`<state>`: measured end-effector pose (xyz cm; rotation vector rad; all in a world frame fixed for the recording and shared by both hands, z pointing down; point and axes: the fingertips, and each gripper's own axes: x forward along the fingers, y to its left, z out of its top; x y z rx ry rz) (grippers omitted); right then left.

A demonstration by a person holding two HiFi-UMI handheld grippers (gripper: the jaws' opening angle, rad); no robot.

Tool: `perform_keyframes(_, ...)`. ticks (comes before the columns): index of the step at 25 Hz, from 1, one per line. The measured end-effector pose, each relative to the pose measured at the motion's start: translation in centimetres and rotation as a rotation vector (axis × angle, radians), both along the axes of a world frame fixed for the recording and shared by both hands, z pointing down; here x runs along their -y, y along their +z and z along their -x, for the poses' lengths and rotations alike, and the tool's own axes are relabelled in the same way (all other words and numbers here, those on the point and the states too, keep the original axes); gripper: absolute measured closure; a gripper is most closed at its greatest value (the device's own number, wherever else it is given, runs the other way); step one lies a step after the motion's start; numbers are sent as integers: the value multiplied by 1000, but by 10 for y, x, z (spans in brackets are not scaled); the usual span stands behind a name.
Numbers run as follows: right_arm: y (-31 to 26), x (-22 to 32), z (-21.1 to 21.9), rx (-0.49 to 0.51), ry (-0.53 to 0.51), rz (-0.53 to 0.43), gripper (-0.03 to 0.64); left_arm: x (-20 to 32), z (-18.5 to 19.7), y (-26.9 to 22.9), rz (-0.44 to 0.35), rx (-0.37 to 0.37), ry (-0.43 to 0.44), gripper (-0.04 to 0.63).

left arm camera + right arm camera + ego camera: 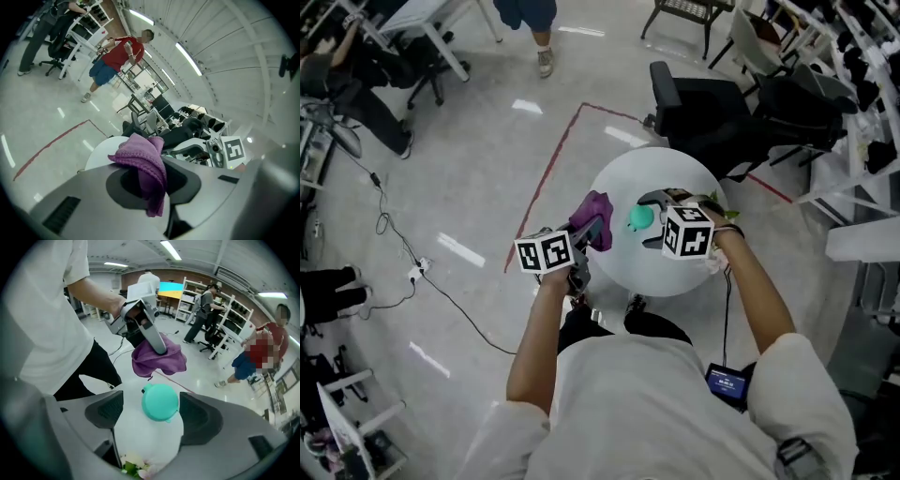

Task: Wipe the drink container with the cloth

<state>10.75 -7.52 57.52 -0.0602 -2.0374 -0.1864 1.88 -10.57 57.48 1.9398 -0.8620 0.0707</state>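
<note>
White and round, the desk [623,267] stands in front of the person holding the two claws. It is on a shiny floor [487,141] with a red line [548,178] on it. A black chair [698,112] stands at the far side of the desk.

The left claw [591,234] is held up in the air by the left edge of the desk. It is pressed together on a purple cloth [143,161]. The cloth is pinched in the middle, so one bunch puffs out past the tips and one end hangs down.

The right claw [153,416] points down at the desk. It is spread wide and pinches nothing. A bottle [160,402] with a blue-green lid stands on the desk, right in the gap between the two sides of this claw. There is space on both sides of the bottle, so the claw is not touching it.

The cloth is near the bottle, just to its left in the head view, but the two do not touch.

Some small flowers [138,469] with green leaves lie on the desk under the right claw.
</note>
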Motion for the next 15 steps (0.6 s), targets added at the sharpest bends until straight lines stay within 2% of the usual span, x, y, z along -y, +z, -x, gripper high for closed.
perform_keyframes(4, 13, 6, 5, 9, -115, 33, 230, -24, -4, -8, -10, 19, -54, 518)
perform_keyframes(7, 22, 15, 2, -24, -200, 45, 236, -35, -13, -16, -23, -5, -93, 518)
perform_keyframes(9, 28, 14, 5, -47, -251, 62, 276, -42, -12, -18, -29, -11, -106, 518)
perform_keyframes(11, 29, 9, 9, -50, -267, 106, 310, -47, -9, -18, -34, -8, -115, 518)
perform_keyframes(15, 25, 7, 16, -30, -229, 136, 310, -50, -5, -19, -41, -22, -133, 518)
